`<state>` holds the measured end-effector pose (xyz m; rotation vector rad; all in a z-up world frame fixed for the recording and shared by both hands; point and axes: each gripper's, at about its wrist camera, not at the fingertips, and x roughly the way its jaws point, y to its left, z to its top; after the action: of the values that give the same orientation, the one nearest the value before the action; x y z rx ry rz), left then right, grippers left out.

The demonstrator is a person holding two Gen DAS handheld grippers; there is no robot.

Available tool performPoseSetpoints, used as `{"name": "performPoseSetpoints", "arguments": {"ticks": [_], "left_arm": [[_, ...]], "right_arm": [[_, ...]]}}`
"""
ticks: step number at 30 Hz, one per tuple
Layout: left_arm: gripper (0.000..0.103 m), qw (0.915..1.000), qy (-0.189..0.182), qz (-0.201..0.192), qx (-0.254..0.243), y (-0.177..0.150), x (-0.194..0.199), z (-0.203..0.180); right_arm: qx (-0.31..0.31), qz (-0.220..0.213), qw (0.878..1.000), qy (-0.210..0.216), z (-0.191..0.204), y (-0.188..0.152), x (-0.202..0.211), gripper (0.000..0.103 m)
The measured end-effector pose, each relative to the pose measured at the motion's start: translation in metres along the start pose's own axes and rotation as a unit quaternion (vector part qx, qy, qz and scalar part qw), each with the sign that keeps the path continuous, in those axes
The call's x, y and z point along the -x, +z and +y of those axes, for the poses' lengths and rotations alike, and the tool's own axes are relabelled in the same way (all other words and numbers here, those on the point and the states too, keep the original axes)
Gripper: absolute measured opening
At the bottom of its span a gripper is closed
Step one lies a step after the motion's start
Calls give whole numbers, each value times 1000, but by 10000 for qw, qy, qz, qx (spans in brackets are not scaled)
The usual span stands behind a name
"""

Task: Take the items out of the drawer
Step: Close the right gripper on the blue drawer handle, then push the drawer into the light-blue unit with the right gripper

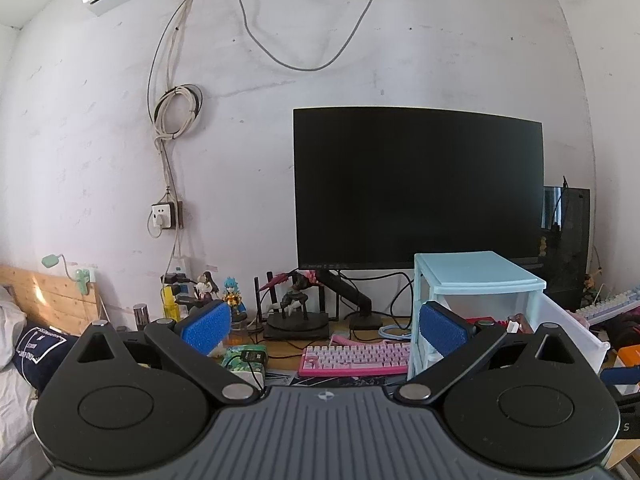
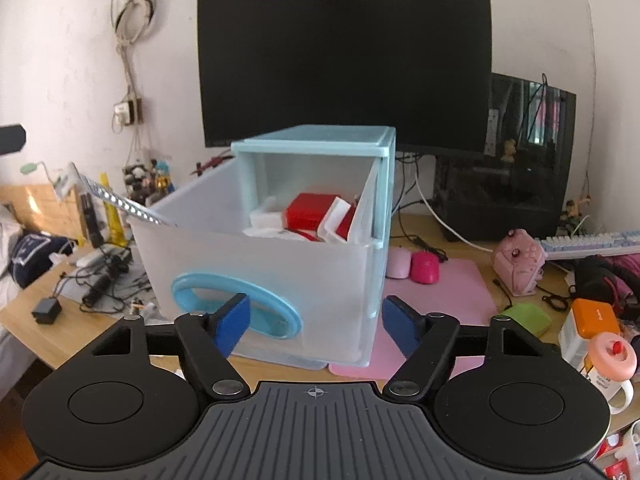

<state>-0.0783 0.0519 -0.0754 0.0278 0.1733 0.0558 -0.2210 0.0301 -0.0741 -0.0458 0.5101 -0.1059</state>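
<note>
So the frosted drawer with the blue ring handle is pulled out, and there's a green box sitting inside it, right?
Not quite. The drawer with the blue ring handle is pulled out, but the box inside it is red, not green, lying among white items. The right wrist view shows this.

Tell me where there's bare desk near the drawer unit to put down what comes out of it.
Freest: the pink mat right of the pulled-out drawer, bordered by two mice behind and a green case to its right. Left of the drawer is crowded with cables and an adapter. The far right edge is packed with an orange box and bottle.
</note>
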Motion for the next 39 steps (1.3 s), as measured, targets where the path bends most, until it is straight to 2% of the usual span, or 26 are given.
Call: {"name": "performPoseSetpoints", "arguments": {"ticks": [2,4,13,25,39], "left_arm": [[103,10000,-5,-2,4,0,0,0],[103,10000,-10,-14,-2,0,0,0],[103,10000,17,-73,45,1,-4,1],[103,9998,43,-174,25,5,-2,1],[103,9995,124,-276,61,11,-5,2]], "right_arm": [[33,46,10000,-14,1,-1,-2,68],[57,80,9999,-29,1,-1,-4,60],[115,104,9997,-165,3,-2,-10,53],[11,86,9996,-274,-3,9,-31,53],[-123,-14,9989,-443,-15,42,-95,53]]}}
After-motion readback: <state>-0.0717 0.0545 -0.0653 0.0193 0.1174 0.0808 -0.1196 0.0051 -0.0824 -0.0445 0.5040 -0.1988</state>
